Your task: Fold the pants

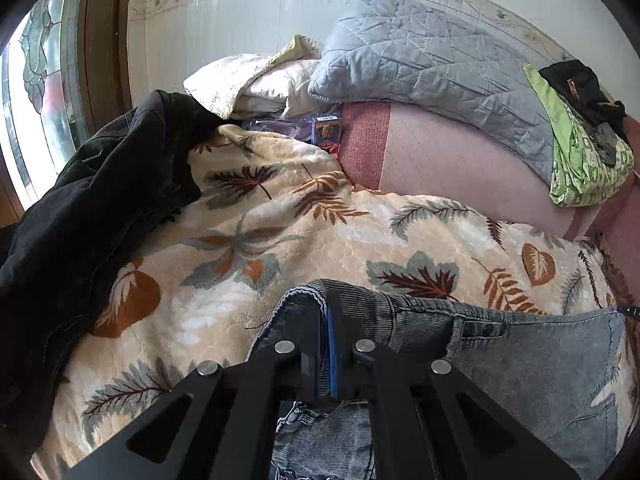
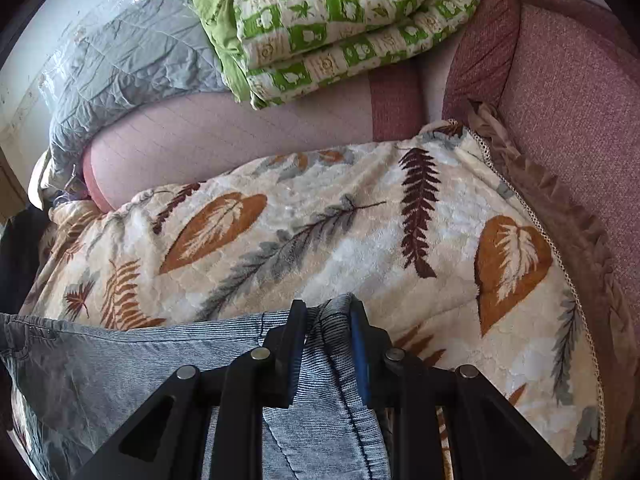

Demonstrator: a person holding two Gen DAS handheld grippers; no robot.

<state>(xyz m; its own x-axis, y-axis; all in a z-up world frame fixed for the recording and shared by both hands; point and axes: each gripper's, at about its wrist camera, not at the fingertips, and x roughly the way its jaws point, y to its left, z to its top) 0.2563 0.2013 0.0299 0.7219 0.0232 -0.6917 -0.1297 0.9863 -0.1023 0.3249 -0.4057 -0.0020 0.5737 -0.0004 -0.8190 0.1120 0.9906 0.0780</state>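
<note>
Grey-blue denim pants (image 1: 532, 364) hang stretched by the waistband between my two grippers, above a leaf-patterned blanket (image 1: 280, 220). My left gripper (image 1: 326, 300) is shut on the left end of the waistband, which bunches around its fingers. In the right wrist view the pants (image 2: 120, 368) spread to the left, and my right gripper (image 2: 328, 312) is shut on the right end of the waistband, with a fold of denim pinched between its fingers. The legs drop out of sight below both cameras.
A black jacket (image 1: 80, 220) lies at the left on the blanket. A grey quilted pillow (image 1: 432, 64), white pillows (image 1: 248, 80) and a folded green quilt (image 2: 332, 24) sit at the back on a pink sofa (image 2: 580, 92). A window (image 1: 36, 80) is at the far left.
</note>
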